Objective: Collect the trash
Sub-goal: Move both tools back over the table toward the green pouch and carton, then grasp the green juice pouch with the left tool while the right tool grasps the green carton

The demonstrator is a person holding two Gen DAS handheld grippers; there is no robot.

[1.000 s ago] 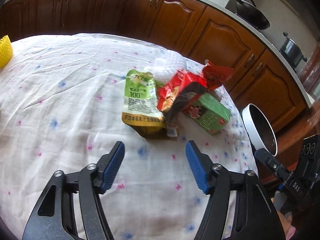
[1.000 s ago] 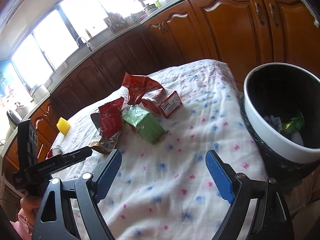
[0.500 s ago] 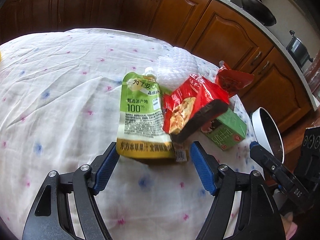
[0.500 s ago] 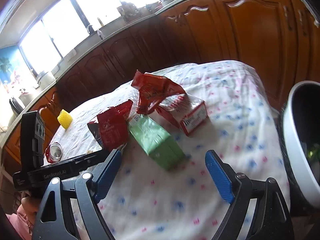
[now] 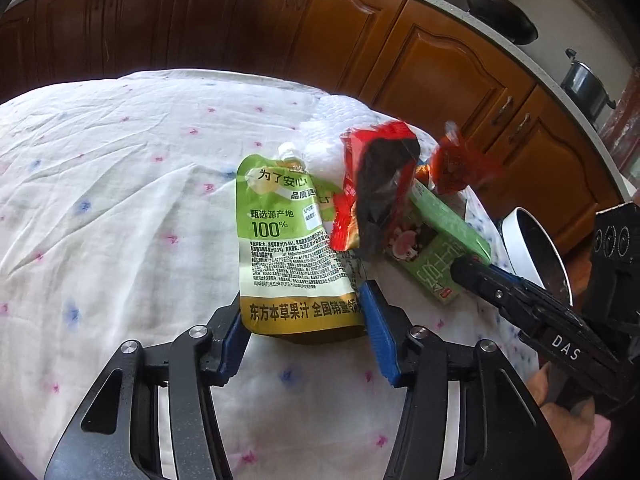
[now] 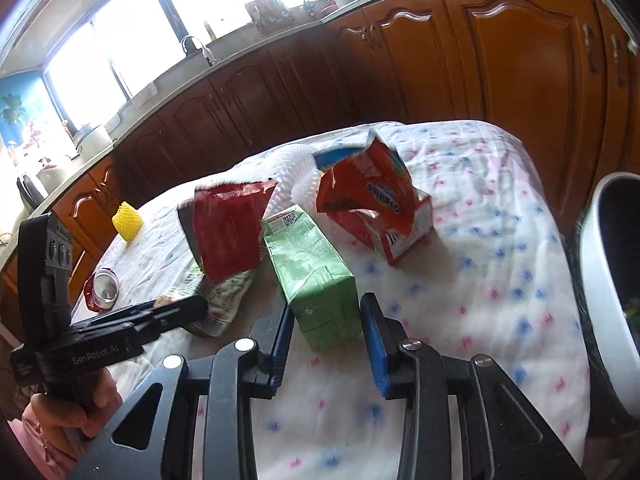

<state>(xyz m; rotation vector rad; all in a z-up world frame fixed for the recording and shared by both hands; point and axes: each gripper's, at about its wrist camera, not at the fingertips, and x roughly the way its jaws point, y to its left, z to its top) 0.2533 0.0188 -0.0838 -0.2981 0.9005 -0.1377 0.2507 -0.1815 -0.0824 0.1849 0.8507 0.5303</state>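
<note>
Mid-task: bin (image 6: 600, 280) off the surface's right edge already holds some trash, but left hand-held gripper (image 5: 304, 320), spread, only brackets the green pouch (image 5: 288, 248), right hand-held gripper (image 6: 326, 340), spread, brackets the green carton (image 6: 316, 276); red wrappers and red box remain near the far edge.
</note>
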